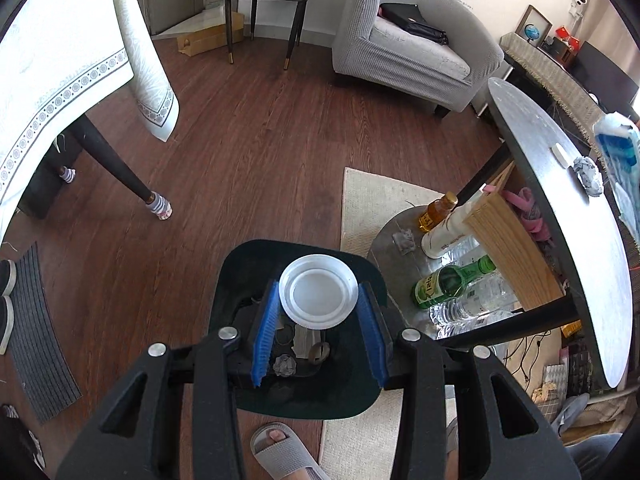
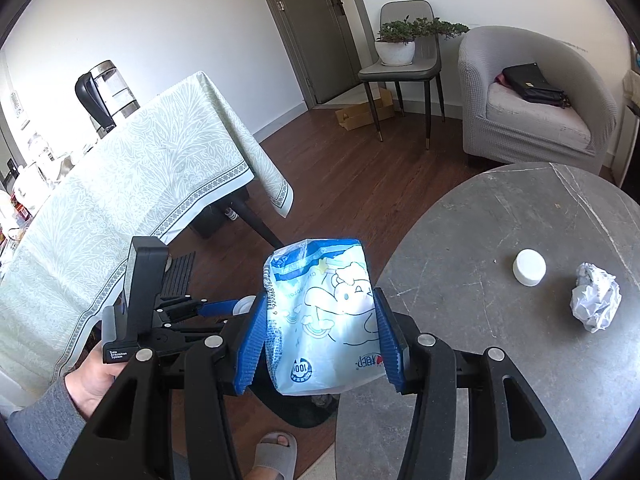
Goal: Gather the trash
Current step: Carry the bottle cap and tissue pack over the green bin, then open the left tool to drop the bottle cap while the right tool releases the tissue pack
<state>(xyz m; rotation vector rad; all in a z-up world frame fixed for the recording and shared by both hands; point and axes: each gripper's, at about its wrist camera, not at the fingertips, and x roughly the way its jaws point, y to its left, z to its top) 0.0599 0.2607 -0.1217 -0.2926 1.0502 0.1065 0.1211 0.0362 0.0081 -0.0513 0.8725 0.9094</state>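
My left gripper is shut on a white plastic lid and holds it above a black trash bin on the floor; the bin holds crumpled paper and other scraps. My right gripper is shut on a blue-and-white wipes packet, held at the edge of the round grey table. The packet also shows in the left wrist view. A white bottle cap and a crumpled paper ball lie on the table. The left gripper shows in the right wrist view.
Under the table a low shelf holds several bottles, one green. A cloth-covered table stands left, a grey armchair and a chair with a plant behind. My slippered foot is below the bin.
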